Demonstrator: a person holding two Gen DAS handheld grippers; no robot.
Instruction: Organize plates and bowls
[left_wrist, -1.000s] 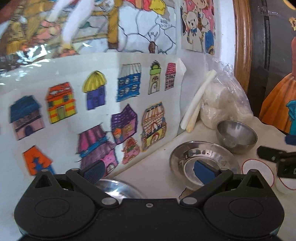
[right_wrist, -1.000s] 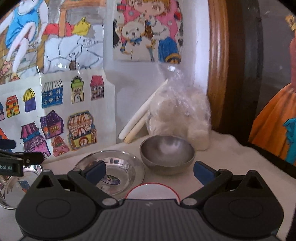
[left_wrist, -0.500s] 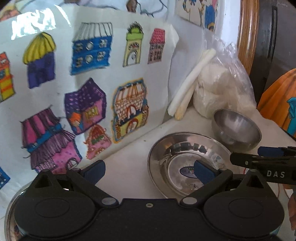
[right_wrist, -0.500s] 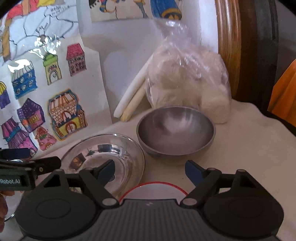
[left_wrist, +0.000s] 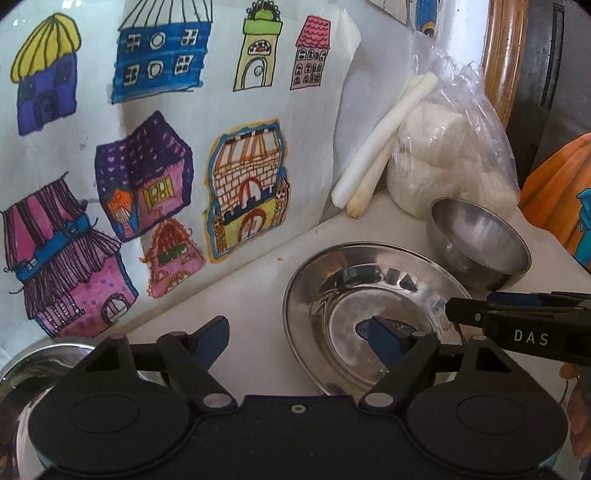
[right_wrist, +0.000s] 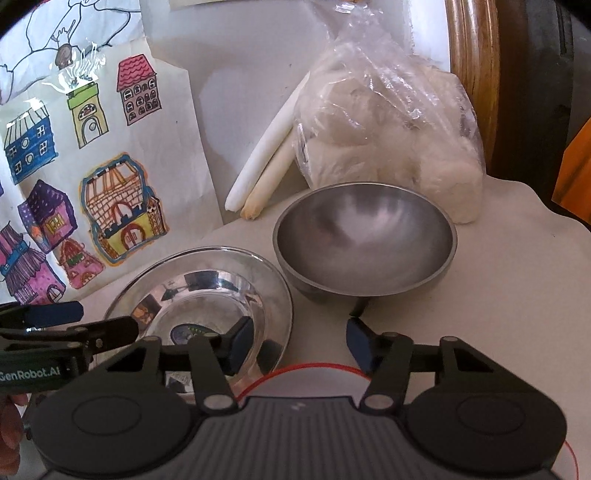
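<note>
A shiny steel plate (left_wrist: 354, 295) lies on the white table; it also shows in the right wrist view (right_wrist: 184, 280). A grey steel bowl (left_wrist: 480, 243) stands just right of the plate and behind it, large in the right wrist view (right_wrist: 365, 247). Another shiny steel dish (left_wrist: 33, 365) shows at the lower left. My left gripper (left_wrist: 301, 336) is open, its right finger over the plate's left part. My right gripper (right_wrist: 299, 343) is open, just in front of the bowl, left finger over the plate's rim; it also shows in the left wrist view (left_wrist: 476, 312).
A clear bag of white lumps (right_wrist: 388, 122) and two white sticks (right_wrist: 266, 162) lean at the back wall. A sheet of house drawings (left_wrist: 147, 166) stands behind the plate. A red-rimmed white disc (right_wrist: 306, 380) lies under my right gripper. A wooden frame (right_wrist: 469, 74) stands at the right.
Both grippers have moved forward and down toward the plate and bowl. The right gripper's fingers have come somewhat closer together. Nothing has been taken hold of.
</note>
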